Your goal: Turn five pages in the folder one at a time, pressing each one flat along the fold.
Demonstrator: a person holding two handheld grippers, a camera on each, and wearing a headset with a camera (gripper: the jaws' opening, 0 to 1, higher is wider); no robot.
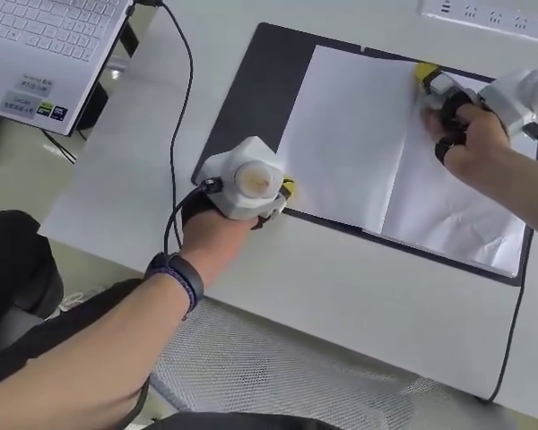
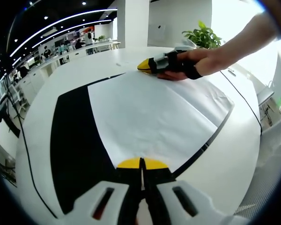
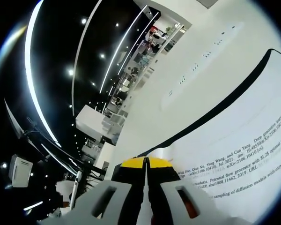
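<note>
A black folder [image 1: 251,98] lies open on the white table, with a blank white page [image 1: 350,134] turned to the left and another sheet [image 1: 448,206] on the right. My left gripper [image 1: 288,189] is shut, its yellow tips [image 2: 141,163] resting on the near edge of the left page [image 2: 150,112]. At the top of the fold, my right gripper [image 1: 425,73] is also shut and sits on the paper. In the right gripper view its tips [image 3: 145,161] lie beside a sheet with printed text [image 3: 234,164]. The left gripper view shows the right gripper [image 2: 147,65] at the page's far end.
A white laptop [image 1: 45,45] stands at the table's upper left, and a black cable [image 1: 184,90] runs past the folder's left side. A power strip [image 1: 493,18] lies at the back right. A mesh chair seat [image 1: 278,376] is below the table's near edge.
</note>
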